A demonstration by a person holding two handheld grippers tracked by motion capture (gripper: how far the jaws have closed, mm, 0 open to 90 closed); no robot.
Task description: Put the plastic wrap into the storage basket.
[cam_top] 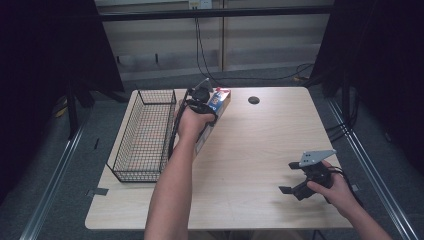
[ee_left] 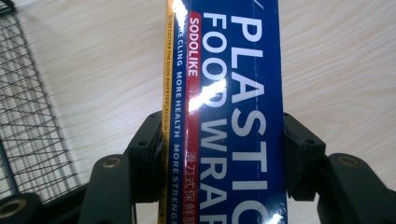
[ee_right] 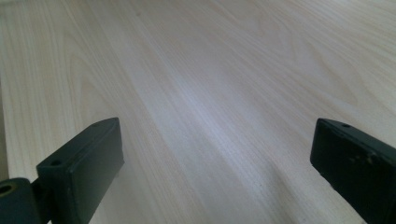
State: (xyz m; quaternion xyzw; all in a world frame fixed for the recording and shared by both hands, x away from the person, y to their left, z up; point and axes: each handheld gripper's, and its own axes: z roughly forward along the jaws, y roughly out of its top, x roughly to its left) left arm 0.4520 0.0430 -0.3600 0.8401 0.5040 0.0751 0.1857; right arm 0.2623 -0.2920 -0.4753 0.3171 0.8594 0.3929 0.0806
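Blue glossy cardboard box of plastic food wrap is sitting clamped in the left gripper above the table, beside the black wire basket, not yet dropped in; right gripper is idling wide open, empty.

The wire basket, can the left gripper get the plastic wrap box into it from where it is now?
Probably yes. The left gripper is shut on the plastic wrap box, right beside the wire basket, whose top is open with nothing between them.
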